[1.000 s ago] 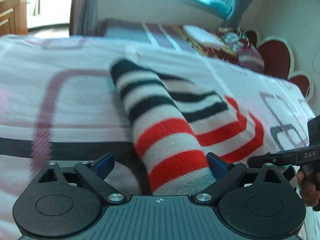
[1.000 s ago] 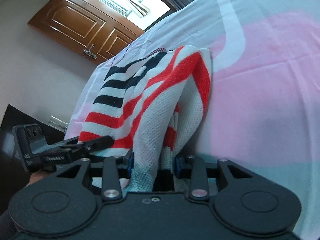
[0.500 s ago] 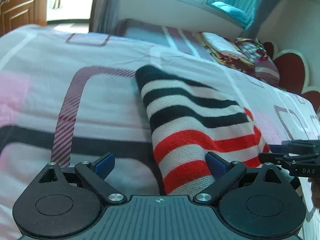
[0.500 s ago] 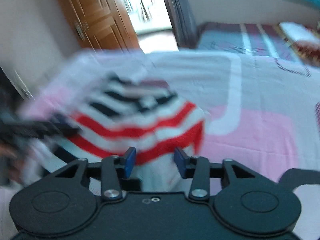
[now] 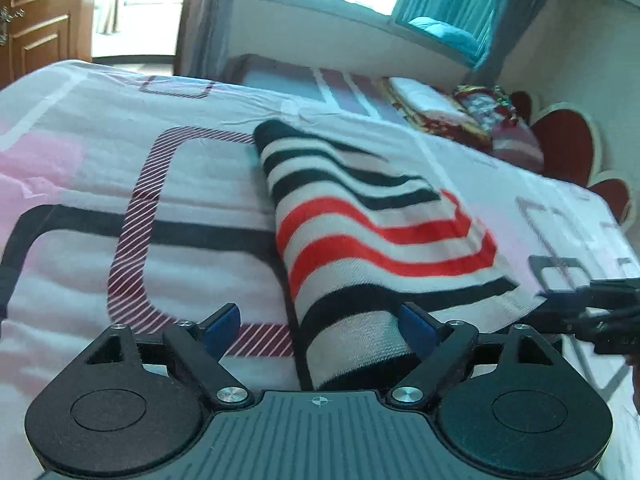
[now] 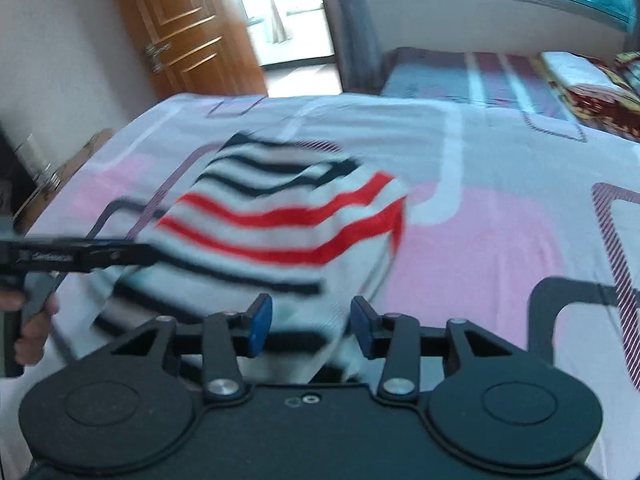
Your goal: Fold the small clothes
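Black-, white- and red-striped knitted garment (image 5: 372, 236) lies on the bed's pink-and-white patterned sheet (image 5: 100, 184), folded along its left edge, near end under both grippers.

Left gripper (image 5: 320, 328): jaws wide and just been closing a little. Cloth sits between them, touching the right blue pad (image 5: 416, 326); the left pad stands clear over bare sheet. Released, not pinching.

Right gripper (image 6: 312, 328): jaws part open, just been opening slightly. A loose flap of the knit hangs between the pads; blur is heavy and neither pad seems to press on it. Reads as let go.

Risks from here, my judgement:
- Flap snags on a right pad as that hand pulls away, dragging the fold open.
- Left jaws closing catch only 1 layer, skewing the stack.
- Soft sheet rucks under the knit if it is pushed, not lifted.
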